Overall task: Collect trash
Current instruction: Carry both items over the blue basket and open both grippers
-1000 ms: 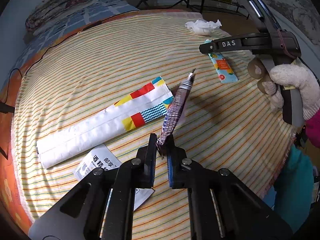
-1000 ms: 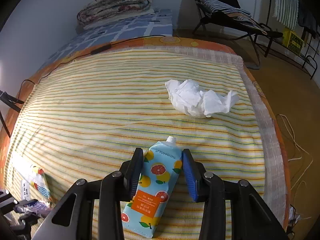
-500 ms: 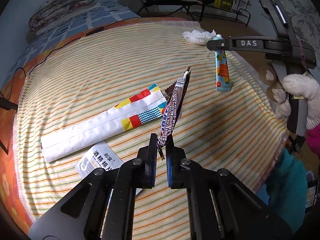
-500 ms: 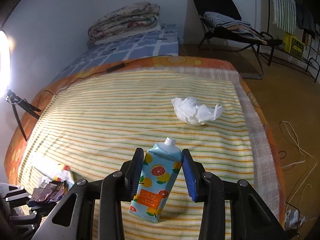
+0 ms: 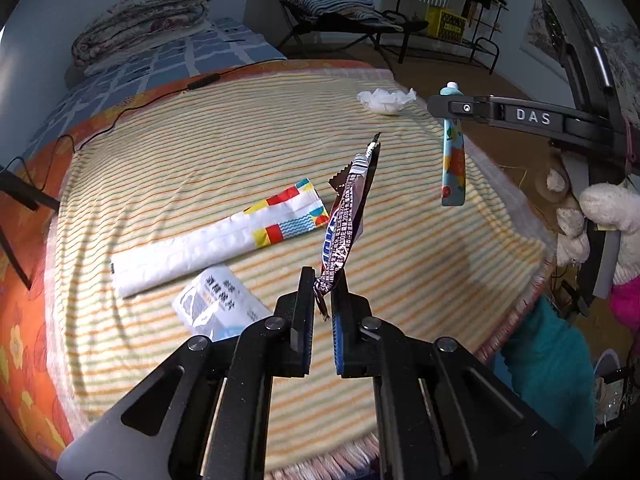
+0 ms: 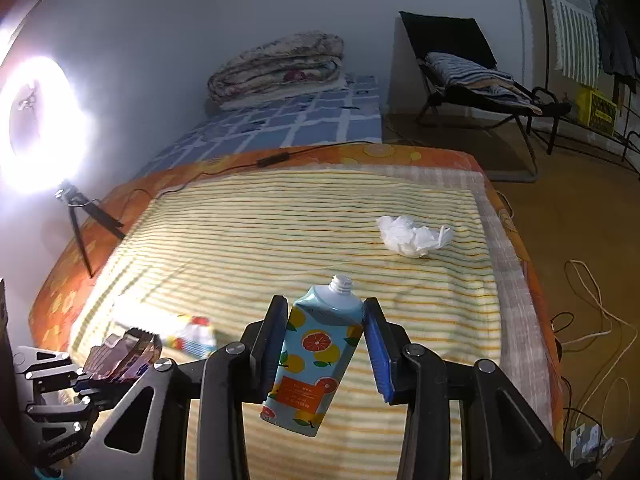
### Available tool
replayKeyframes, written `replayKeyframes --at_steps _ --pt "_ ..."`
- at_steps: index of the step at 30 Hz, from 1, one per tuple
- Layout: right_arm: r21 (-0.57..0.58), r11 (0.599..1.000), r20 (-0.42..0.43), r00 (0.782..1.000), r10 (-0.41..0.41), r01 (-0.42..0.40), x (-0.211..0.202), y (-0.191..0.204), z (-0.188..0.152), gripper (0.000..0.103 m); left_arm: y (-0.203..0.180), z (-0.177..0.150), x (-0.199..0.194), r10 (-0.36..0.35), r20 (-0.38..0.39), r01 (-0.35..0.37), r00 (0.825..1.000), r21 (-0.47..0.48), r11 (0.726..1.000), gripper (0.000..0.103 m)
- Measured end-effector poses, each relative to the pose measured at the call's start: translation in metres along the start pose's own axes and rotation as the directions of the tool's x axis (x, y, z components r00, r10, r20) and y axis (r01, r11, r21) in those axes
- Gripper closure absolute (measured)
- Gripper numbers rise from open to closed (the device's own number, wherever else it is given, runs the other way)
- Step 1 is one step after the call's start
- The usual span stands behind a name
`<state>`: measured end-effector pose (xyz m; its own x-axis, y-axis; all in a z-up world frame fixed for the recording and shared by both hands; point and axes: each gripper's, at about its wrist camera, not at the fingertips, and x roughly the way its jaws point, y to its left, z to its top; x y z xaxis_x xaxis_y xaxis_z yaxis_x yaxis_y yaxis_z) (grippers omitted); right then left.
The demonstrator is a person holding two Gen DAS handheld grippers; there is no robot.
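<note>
My left gripper is shut on one end of a dark candy wrapper, held upright above the striped blanket. My right gripper is shut on a blue tube with orange-fruit print, lifted off the blanket; it also shows in the left wrist view. A crumpled white tissue lies at the blanket's far right. A long white packet with coloured squares and a small white sachet with printed text lie on the blanket by my left gripper.
A folded quilt lies on a blue checked mattress behind. A ring light on a tripod stands at the left. A folding chair and floor cables are to the right. A black cable crosses the bed's far edge.
Both grippers have risen away from the blanket. The tube has been lifted off the bed and now hangs in the right gripper. The wrapper has risen with the left gripper.
</note>
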<state>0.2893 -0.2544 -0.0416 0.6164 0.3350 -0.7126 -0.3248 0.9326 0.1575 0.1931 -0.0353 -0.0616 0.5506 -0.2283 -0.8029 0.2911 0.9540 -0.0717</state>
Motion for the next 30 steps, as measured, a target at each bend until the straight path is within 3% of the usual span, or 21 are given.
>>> replayKeyframes --at_steps 15,30 --pt "-0.107 0.991 0.03 0.996 0.081 -0.078 -0.085 0.061 -0.05 0.064 -0.015 -0.071 -0.071 0.005 0.019 -0.004 1.0 -0.034 0.999 0.097" --pt "-0.192 0.968 -0.02 0.987 0.159 -0.16 -0.129 0.109 -0.126 0.064 -0.034 -0.162 -0.089 0.024 -0.053 -0.027 0.998 -0.058 0.998 0.097"
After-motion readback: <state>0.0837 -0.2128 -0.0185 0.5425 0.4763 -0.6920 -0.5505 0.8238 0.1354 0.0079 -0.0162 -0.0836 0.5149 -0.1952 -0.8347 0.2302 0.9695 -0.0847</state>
